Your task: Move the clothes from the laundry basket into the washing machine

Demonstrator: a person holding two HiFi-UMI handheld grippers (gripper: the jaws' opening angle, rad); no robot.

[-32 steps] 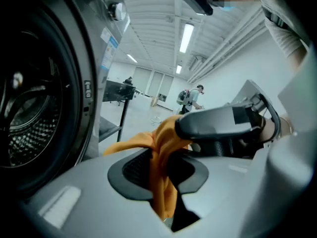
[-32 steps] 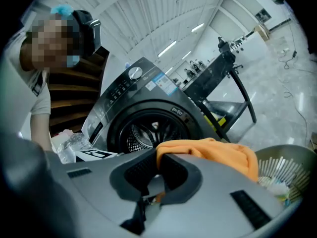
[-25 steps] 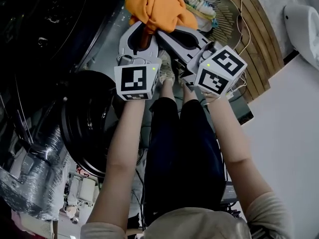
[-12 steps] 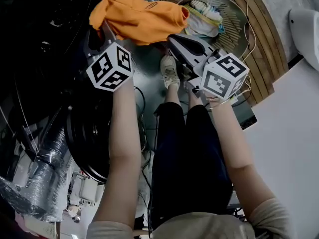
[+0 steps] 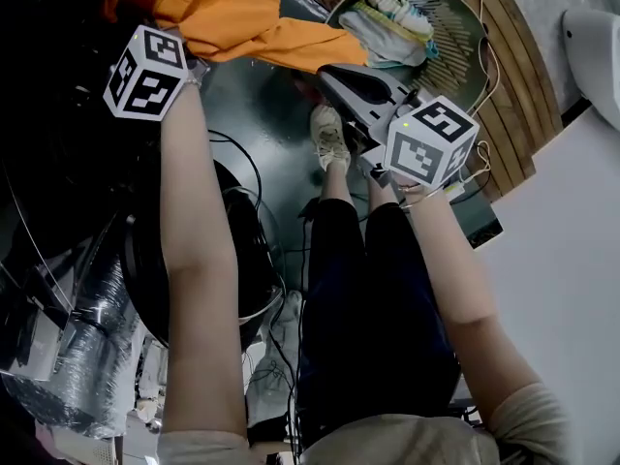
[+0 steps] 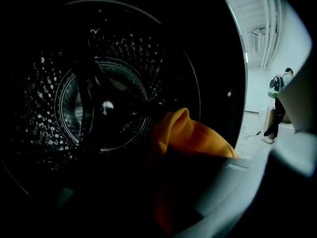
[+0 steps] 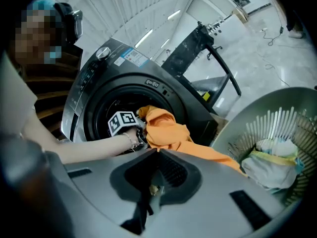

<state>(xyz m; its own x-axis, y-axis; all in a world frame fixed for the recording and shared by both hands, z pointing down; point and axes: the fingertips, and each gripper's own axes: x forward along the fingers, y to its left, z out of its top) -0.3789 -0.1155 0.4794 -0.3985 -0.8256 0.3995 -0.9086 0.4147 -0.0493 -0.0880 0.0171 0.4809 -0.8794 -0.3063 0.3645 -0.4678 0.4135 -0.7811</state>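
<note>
An orange garment [image 5: 228,17] is stretched between my two grippers. My left gripper [image 5: 182,29] is shut on its bunched end at the washing machine's [image 7: 91,78] open mouth. In the left gripper view the orange garment [image 6: 190,135] sits before the dark drum [image 6: 101,103]. Those jaws have just eased open a little with the cloth still between them. My right gripper [image 5: 327,70] is shut on the garment's trailing edge [image 7: 198,145], close to the round laundry basket [image 5: 455,37]. A pale bundle of clothes [image 5: 392,22] lies in the basket.
The machine's round door [image 5: 189,260] hangs open at the left. The person's legs and shoes [image 5: 327,134] stand between machine and basket, with cables on the floor. A slatted wooden panel [image 5: 504,95] lies to the right, and a foil duct [image 5: 82,342] at lower left.
The left gripper has swung left to the machine's opening with the orange garment, which has drawn out long. The right gripper has sunk slightly and stays at the garment's tail.
</note>
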